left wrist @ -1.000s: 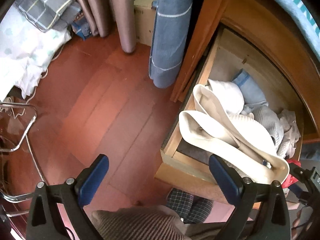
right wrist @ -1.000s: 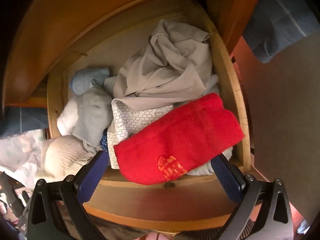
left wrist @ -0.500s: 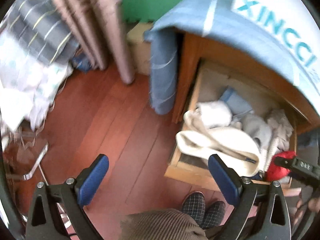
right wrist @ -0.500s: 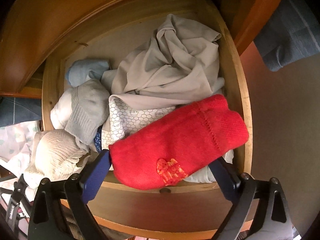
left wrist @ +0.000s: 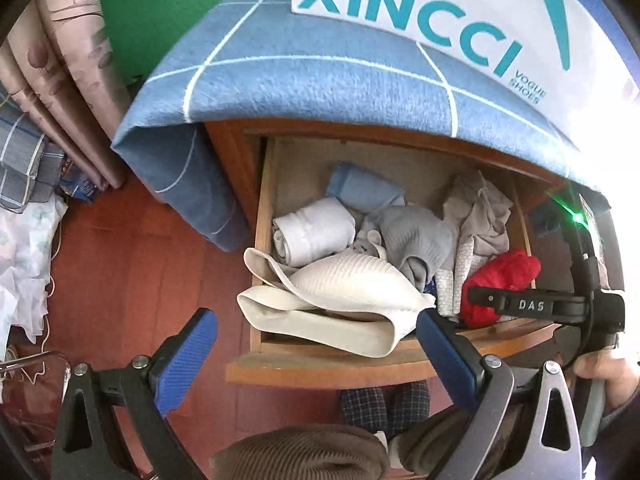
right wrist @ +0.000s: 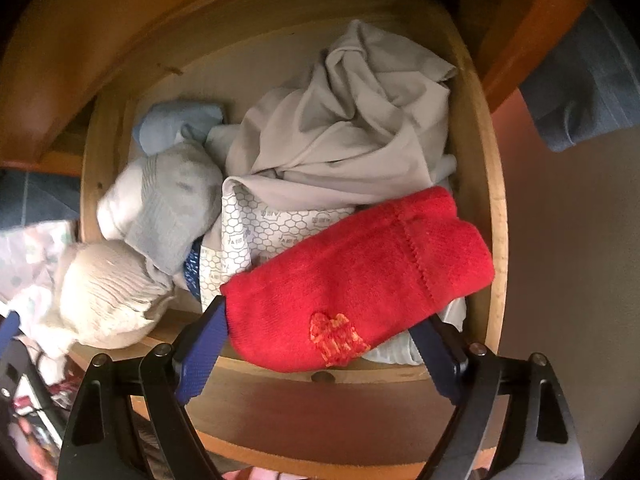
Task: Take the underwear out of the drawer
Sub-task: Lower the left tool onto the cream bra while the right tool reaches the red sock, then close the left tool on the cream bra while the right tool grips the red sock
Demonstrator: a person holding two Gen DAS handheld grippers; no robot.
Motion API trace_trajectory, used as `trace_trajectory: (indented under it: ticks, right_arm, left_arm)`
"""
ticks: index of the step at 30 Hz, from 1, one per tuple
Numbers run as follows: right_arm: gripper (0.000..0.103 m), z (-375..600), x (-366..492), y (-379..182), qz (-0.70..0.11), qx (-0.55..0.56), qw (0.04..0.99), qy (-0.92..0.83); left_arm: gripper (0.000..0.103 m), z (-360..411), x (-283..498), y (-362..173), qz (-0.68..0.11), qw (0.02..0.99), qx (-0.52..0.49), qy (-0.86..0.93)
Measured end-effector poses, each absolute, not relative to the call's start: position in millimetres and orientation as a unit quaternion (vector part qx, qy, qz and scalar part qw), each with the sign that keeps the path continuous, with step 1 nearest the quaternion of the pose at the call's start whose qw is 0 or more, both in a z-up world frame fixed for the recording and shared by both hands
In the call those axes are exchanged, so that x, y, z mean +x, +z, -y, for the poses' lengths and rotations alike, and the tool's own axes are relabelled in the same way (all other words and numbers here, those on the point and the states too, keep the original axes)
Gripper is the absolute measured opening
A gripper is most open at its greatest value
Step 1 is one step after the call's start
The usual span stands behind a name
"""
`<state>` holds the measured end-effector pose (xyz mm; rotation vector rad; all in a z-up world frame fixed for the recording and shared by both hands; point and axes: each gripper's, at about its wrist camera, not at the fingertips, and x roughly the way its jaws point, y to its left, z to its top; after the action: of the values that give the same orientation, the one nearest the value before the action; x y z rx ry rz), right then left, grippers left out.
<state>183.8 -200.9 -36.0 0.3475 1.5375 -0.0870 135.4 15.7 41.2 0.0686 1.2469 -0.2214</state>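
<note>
Right gripper (right wrist: 316, 356) low centre in the right wrist view, pointing straight down over the front of the open drawer (right wrist: 496, 216), jaws wide but closing, with the near end of the red knitted piece (right wrist: 360, 276) between the blue pads; whether either pad presses yet cannot be told, though the left pad looks to be touching the fabric edge. Best done by sinking a little further before the pads meet, so as to catch the full thickness of the red fold rather than its top layer, and by keeping clear of the honeycomb-print cloth (right wrist: 276, 228) underneath so only one garment comes up; then a straight lift over the front board. Red piece lying at lower right of the drawer, long axis running diagonally from lower left to upper right of the frame, seamed end toward the right wall, orange heart patch near the grasped end. Beyond it, crumpled grey garment (right wrist: 352, 128) at upper centre, grey-white rolled socks (right wrist: 160, 204) at left. Left gripper (left wrist: 316, 356) at the bottom of the left wrist view, wide apart and holding nothing, with the cream ribbed bra (left wrist: 340, 284) draped over the drawer's front left corner beyond it
</note>
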Motion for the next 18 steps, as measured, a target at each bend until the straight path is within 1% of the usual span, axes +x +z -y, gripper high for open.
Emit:
trace_trajectory:
  ticks: [3,5,6,7,8,10,11,13,16,18]
  right_arm:
    - [0.089,191.3,186.2,-41.8,-0.700,0.125,0.703,-0.036]
    - [0.087,186.4,186.3,-44.7,-0.703,0.108,0.702,-0.034]
    - [0.084,183.9,185.9,-45.9,-0.705,0.099,0.702,-0.033]
    - [0.079,182.1,185.1,-45.9,-0.704,0.093,0.704,-0.032]
    - [0.077,181.0,184.3,-45.1,-0.702,0.089,0.706,-0.032]
    - [0.068,177.4,181.8,-41.5,-0.696,0.084,0.712,-0.026]
    - [0.066,175.8,178.1,-39.0,-0.693,0.081,0.716,-0.024]
    - [0.056,173.8,174.2,-33.6,-0.685,0.079,0.724,-0.019]
    - [0.048,179.3,165.3,-24.2,-0.669,0.097,0.736,-0.022]
    - [0.048,191.0,160.5,-15.3,-0.658,0.114,0.744,-0.019]
  left_arm:
    - [0.102,-13.1,137.3,37.2,-0.591,0.798,0.031,-0.110]
    - [0.102,-12.9,140.2,32.7,-0.599,0.792,0.029,-0.115]
    - [0.102,-13.6,141.1,30.3,-0.603,0.789,0.028,-0.116]
    - [0.102,-13.7,142.8,27.4,-0.609,0.784,0.027,-0.117]
    - [0.102,-13.2,143.6,26.0,-0.612,0.782,0.026,-0.118]
    - [0.102,-11.0,145.2,23.8,-0.614,0.780,0.027,-0.119]
    - [0.102,-10.1,145.7,23.0,-0.615,0.779,0.028,-0.120]
    - [0.102,-7.8,146.4,21.0,-0.618,0.776,0.027,-0.124]
    - [0.102,-2.0,144.9,18.4,-0.620,0.773,0.031,-0.129]
    - [0.102,3.0,143.3,17.6,-0.622,0.771,0.037,-0.131]
